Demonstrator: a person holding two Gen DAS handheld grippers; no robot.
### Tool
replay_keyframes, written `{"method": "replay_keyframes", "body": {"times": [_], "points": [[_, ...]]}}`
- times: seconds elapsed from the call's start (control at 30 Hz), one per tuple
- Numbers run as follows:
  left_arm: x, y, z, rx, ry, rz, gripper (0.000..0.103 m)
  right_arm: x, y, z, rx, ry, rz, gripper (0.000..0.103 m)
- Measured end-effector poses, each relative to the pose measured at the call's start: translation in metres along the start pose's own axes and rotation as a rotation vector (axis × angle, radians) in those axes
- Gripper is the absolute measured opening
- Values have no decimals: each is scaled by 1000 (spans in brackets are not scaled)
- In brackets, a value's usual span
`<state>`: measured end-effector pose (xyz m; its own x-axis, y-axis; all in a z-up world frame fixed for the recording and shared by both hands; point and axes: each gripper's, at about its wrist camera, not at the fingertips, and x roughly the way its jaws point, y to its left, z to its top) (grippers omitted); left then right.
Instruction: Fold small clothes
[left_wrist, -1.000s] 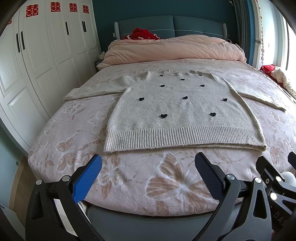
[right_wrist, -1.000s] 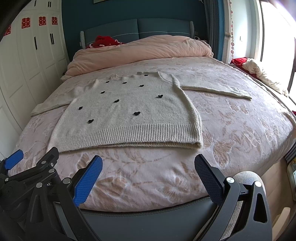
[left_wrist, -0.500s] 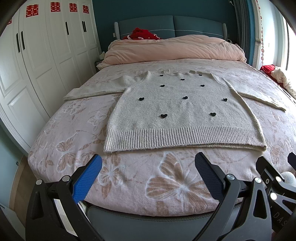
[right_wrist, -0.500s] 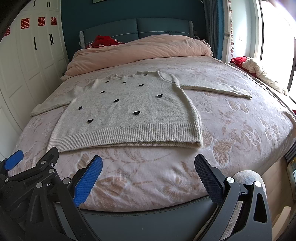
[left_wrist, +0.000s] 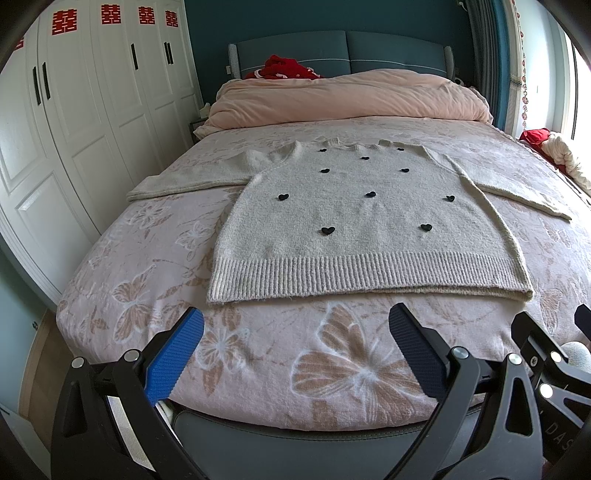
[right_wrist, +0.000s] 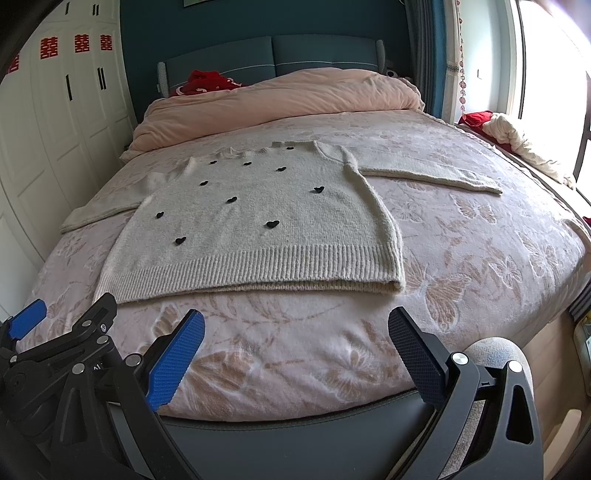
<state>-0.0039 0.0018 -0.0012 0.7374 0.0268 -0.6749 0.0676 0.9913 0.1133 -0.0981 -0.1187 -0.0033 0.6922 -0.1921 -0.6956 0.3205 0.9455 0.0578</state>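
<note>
A cream knit sweater (left_wrist: 354, 221) with small black hearts lies flat, front up, on the bed, both sleeves spread out to the sides. It also shows in the right wrist view (right_wrist: 258, 225). My left gripper (left_wrist: 295, 350) is open and empty, held over the foot of the bed just short of the sweater's ribbed hem. My right gripper (right_wrist: 295, 350) is open and empty, beside the left one, below the hem's right part. The left gripper's body (right_wrist: 55, 347) shows at the lower left of the right wrist view.
The bed (left_wrist: 110, 266) has a pink butterfly-print cover. A rolled pink duvet (left_wrist: 347, 96) and a red garment (left_wrist: 284, 68) lie by the headboard. White wardrobes (left_wrist: 74, 122) stand on the left. Clothes (right_wrist: 517, 140) lie by the window on the right.
</note>
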Motion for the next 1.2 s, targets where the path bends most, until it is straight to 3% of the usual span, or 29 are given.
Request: {"method": "replay_keyframes", "body": {"times": [1.0,1.2], "points": [[-1,6,-2,2,8,-1,98,3,-1,-5,3,13,13,98],[12,14,-4,-3,23,-24,98,24,-25,-4,12,51,57,98]]}}
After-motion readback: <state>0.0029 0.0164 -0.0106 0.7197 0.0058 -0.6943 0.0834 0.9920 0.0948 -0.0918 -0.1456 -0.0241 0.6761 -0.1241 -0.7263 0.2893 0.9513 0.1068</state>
